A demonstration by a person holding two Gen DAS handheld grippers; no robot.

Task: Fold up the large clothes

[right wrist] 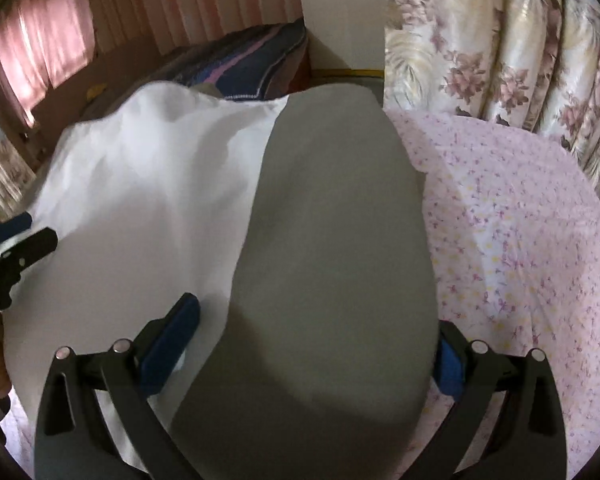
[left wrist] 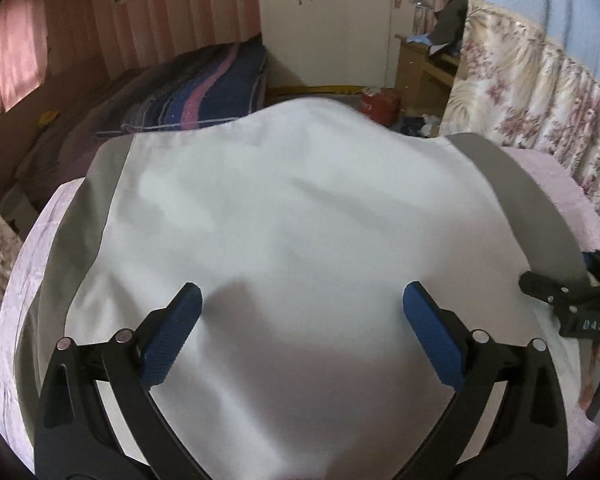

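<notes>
The garment (left wrist: 292, 216), white with grey side panels, lies spread flat over the pink floral bed (right wrist: 520, 220), likely smoothed out so a fold can be made. The left hand-held gripper (left wrist: 302, 300) hovers released over its white middle. The right hand-held gripper (right wrist: 316, 320), also spread wide, straddles the grey panel (right wrist: 332, 240) at the garment's right edge.

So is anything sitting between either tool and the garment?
Nothing visible. The left tool is open directly over the white panel of the white and grey garment, and the right tool is open astride its grey panel. Only the pink floral bedsheet lies around the garment.
</notes>
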